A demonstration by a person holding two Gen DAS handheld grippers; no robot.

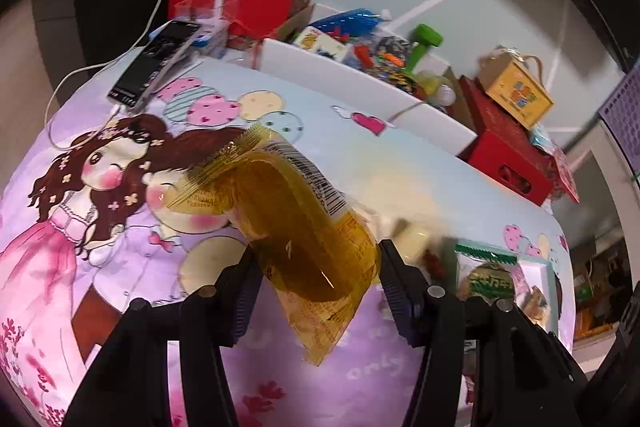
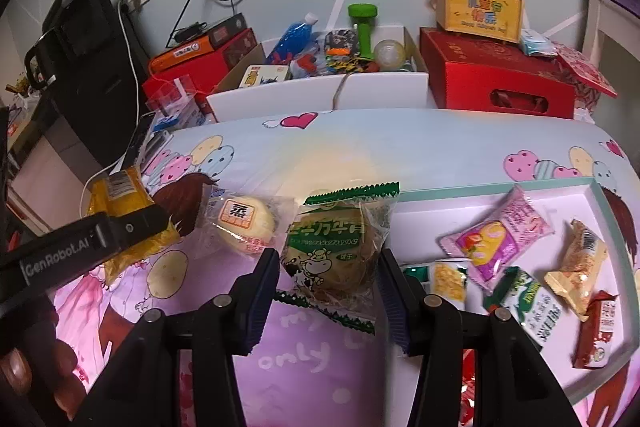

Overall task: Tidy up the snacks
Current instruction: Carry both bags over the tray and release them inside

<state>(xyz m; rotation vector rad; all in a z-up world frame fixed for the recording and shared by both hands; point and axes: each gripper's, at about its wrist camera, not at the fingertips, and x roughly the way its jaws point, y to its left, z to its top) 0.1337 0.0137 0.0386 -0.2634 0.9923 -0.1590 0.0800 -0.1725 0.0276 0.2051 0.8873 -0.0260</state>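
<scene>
Nearest, our left gripper (image 1: 316, 287) is clamped on an amber snack packet (image 1: 296, 227), which stands lifted off the printed bedsheet (image 1: 80, 227) with its barcode end uppermost. Our right gripper (image 2: 328, 283) is clamped on a green-edged cake packet (image 2: 336, 247) bearing a cartoon cow, raised above the sheet. Just left of that packet we note a round bun in clear wrap (image 2: 244, 223) lying on the sheet. To the right sits a shallow white tray with a teal rim (image 2: 600, 195), holding a pink packet (image 2: 500, 235), a tan packet (image 2: 580, 263), a green-and-white packet (image 2: 532, 303), a red bar (image 2: 596, 331) and a small yellow-and-green packet (image 2: 448, 279). A hand (image 2: 24, 359) shows at the lower left edge. Farther back, a phone (image 1: 156, 59) on a white cable rests at the sheet's edge. Beyond it, a white open box (image 2: 320, 91) holds toys and a blue bottle (image 2: 296, 35), flanked by red boxes (image 2: 496, 75); a yellow carry-box (image 2: 480, 7) stands on the right one.
</scene>
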